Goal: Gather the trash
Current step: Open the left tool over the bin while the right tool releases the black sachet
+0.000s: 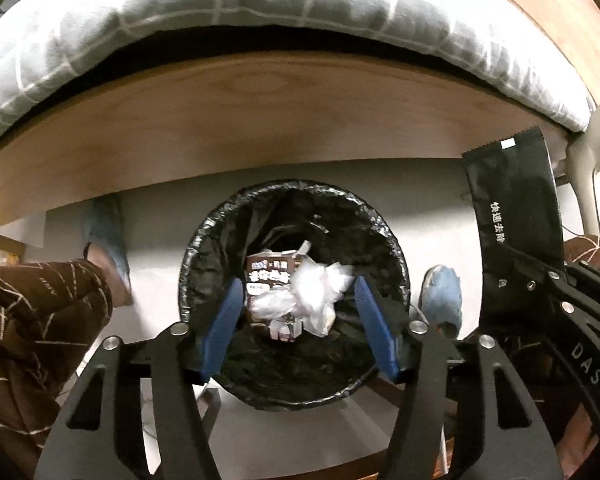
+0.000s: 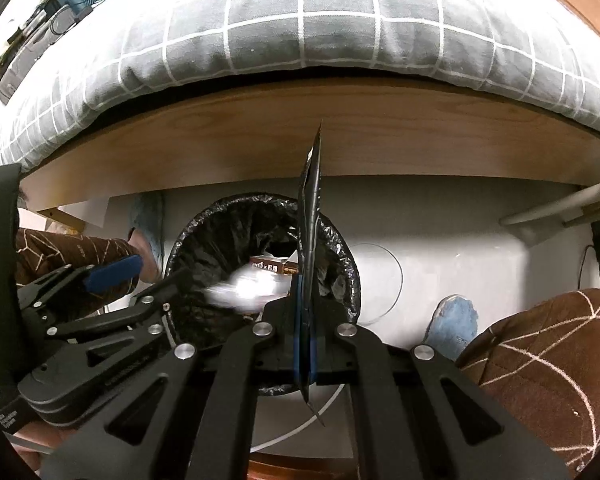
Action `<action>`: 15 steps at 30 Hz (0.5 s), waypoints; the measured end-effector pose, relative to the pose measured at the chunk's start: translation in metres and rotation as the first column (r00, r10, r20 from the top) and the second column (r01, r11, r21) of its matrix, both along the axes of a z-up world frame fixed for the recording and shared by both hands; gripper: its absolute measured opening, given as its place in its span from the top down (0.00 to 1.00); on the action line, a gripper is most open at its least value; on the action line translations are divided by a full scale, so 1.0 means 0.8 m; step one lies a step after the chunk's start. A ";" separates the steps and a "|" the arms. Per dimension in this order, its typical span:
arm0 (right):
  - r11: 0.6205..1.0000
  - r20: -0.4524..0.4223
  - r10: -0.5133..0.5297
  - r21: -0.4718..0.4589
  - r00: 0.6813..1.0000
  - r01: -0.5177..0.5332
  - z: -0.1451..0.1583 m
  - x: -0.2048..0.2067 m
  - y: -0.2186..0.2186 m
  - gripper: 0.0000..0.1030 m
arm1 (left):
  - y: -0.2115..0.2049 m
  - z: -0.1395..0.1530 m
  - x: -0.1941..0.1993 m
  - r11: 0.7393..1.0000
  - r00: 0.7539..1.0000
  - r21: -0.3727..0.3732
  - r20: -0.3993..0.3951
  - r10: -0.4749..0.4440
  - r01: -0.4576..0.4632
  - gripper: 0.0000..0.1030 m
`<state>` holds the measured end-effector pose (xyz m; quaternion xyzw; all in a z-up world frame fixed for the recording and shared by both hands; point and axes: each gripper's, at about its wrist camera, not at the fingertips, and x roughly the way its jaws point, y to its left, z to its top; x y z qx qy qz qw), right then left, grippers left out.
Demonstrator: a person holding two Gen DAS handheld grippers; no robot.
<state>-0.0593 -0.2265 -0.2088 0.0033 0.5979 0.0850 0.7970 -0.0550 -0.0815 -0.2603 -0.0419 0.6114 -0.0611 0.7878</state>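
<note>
Left gripper (image 1: 298, 320) stood wide over lined bin (image 1: 204, 240), crumpled wrapper (image 1: 314, 292) loose between jaws. Right gripper (image 2: 304, 320) was clamped on black sachet (image 2: 311, 220). Risk: sachet, released off-centre, could catch rim & drop outside.

Left gripper (image 1: 298, 320) jaws apart, right gripper (image 2: 306, 320) seemingly clamped, both pointing steeply down.

Crinkly glossy black plastic bin liner (image 1: 220, 236), matt wooden bedframe (image 1: 260, 120).
</note>
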 end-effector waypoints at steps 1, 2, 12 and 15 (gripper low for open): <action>1.000 0.001 0.003 0.000 1.000 -0.003 0.000 0.000 -0.001 0.98 | 0.003 0.001 0.000 1.000 1.000 0.002 0.002 0.007 -0.007 0.36; 1.000 0.003 0.006 0.000 1.000 -0.006 0.001 0.000 0.000 0.98 | 0.007 0.003 -0.001 1.000 1.000 -0.005 0.004 0.012 -0.012 0.34; 0.999 0.037 0.049 -0.002 0.998 -0.049 0.003 0.002 0.024 0.98 | 0.057 0.035 -0.012 0.994 0.991 0.022 0.092 0.101 -0.103 0.07; 0.998 0.039 0.069 -0.007 0.997 -0.069 0.000 0.004 0.034 0.98 | 0.071 0.040 -0.016 0.992 0.987 0.014 0.103 0.121 -0.123 0.06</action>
